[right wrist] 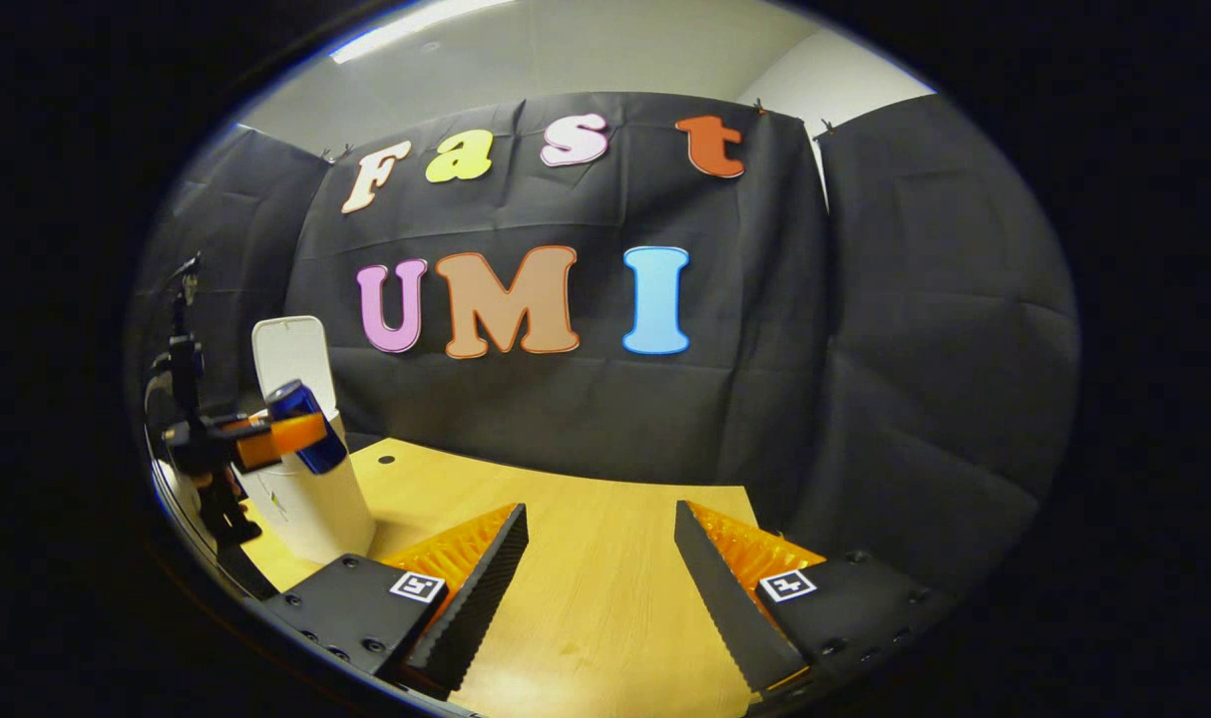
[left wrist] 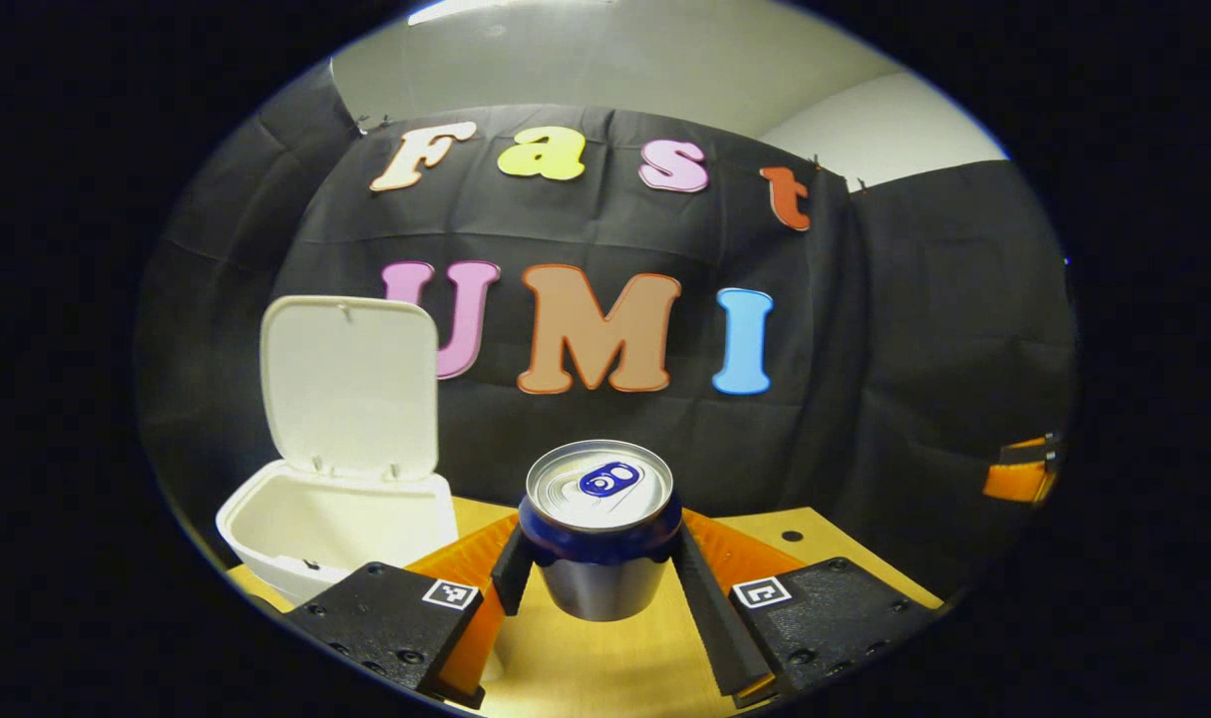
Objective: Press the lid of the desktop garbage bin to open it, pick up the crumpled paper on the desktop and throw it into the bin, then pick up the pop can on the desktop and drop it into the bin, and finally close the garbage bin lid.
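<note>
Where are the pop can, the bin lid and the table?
pop can (left wrist: 600, 486), left gripper view, silver top by the tab
bin lid (left wrist: 350, 384), left gripper view, inner face, raised open
table (right wrist: 605, 588), right gripper view, bare wood

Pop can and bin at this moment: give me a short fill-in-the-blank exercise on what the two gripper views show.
1. The left hand-held gripper is shut on the ____, which is lifted off the table.
2. The lid of the garbage bin stands ____.
3. The right hand-held gripper is ____, with nothing between its fingers.
4. In the left gripper view, the bin lies to the ____ of the held item.

Missing words: pop can; open; open; left
</note>
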Demonstrator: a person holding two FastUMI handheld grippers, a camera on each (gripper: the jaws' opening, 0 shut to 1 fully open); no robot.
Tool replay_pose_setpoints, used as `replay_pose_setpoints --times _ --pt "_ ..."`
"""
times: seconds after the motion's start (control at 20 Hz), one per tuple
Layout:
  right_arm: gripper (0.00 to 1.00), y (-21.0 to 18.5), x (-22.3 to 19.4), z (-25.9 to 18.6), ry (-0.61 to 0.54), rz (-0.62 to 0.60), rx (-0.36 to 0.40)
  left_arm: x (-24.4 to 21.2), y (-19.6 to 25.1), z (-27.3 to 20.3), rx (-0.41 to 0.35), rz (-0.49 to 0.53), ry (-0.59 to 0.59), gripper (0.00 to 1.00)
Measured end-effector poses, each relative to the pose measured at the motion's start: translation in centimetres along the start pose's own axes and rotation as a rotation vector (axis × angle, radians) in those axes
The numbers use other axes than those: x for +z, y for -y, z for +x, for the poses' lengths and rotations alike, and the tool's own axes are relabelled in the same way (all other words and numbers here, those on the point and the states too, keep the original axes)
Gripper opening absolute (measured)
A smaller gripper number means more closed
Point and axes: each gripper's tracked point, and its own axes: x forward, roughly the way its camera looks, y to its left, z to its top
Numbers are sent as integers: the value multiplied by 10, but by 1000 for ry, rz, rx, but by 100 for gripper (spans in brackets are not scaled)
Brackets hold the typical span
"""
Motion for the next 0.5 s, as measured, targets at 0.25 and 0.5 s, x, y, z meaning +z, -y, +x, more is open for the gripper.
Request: replay_pose_setpoints --times 0.25,0.5 --pt "100 -43 -11 20 -7 -54 113 35 -99 -5 222 25 37 77" --pt "99 -78 -24 31 -40 -90 202 15 -177 2 368 41 -49 77"
